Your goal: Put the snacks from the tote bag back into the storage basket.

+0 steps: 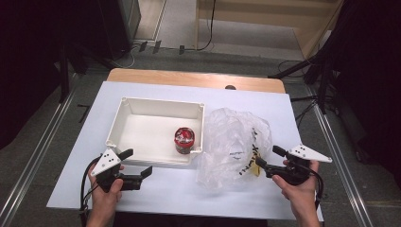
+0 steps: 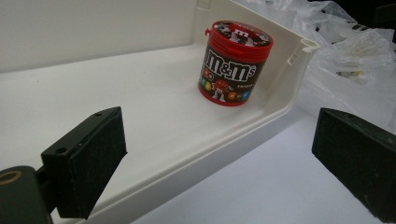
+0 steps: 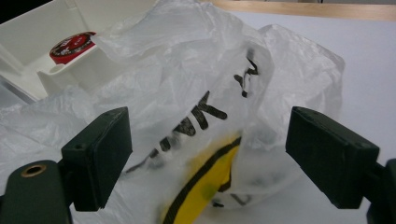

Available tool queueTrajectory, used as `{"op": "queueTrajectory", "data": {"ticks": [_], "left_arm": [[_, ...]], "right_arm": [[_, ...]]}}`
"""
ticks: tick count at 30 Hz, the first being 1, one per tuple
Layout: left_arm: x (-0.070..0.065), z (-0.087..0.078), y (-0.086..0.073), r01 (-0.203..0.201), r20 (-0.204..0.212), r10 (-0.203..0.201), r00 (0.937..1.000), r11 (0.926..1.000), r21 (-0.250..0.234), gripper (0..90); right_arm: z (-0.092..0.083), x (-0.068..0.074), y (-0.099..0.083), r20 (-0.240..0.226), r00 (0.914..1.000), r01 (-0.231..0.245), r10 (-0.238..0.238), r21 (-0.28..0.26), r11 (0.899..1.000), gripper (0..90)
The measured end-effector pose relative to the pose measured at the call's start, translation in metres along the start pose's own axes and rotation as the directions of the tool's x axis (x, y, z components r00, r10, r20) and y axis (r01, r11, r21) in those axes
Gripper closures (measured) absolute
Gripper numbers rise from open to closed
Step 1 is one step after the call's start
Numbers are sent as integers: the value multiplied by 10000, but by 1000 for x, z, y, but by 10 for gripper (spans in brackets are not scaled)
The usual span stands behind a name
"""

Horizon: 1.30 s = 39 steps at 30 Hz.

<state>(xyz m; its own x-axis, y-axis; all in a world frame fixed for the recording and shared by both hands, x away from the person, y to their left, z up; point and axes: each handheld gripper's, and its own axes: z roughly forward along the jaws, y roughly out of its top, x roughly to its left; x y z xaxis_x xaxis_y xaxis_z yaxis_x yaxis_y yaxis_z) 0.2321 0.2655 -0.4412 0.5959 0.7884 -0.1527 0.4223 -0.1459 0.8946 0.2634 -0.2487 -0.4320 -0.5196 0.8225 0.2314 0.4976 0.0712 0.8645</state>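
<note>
Your left tool (image 1: 136, 163) hovers just in front of the near wall of the white box (image 1: 122, 113), jaws spread wide and holding nothing. In the left gripper view, that wall runs between the two pads, and the red-lidded candy tub (image 2: 235, 63) stands upright inside the box, near its right-hand corner. Your right tool (image 1: 270, 158) sits at the edge of the crumpled clear plastic bag (image 1: 231, 137), which lies on the table (image 1: 165, 189) just beside the box. Its jaws are also wide open, with the printed part of the bag (image 3: 201, 140) between them but not gripped.
</note>
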Motion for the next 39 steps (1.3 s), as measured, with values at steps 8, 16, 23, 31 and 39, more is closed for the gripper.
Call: {"op": "queueTrajectory", "data": {"ticks": [8, 16, 23, 31, 39], "left_arm": [[5, -2, -1, 6, -55, -6, 10000, 10000, -11, 32], [10, -5, -3, 48, -187, -51, 9998, 9999, -147, 32], [16, -7, -6, 230, -74, -232, 9997, 9992, -315, 32], [23, -9, -8, 90, -213, -103, 9997, 9981, -610, 32], [28, -8, -12, 71, -253, -90, 9996, 9973, -728, 32]], "right_arm": [[-11, -10, -18, 396, 9987, -322, 324, -48, 9995, 154], [-18, -25, -32, 709, 9957, -584, 589, -79, 9983, 154], [-29, -46, -42, 779, 9900, -1139, 1180, -552, 9920, 155], [-27, -59, -56, 1486, 9812, -1174, 1231, -465, 9920, 159], [-26, -62, -58, 1451, 9780, -1412, 1499, -688, 9876, 161]]}}
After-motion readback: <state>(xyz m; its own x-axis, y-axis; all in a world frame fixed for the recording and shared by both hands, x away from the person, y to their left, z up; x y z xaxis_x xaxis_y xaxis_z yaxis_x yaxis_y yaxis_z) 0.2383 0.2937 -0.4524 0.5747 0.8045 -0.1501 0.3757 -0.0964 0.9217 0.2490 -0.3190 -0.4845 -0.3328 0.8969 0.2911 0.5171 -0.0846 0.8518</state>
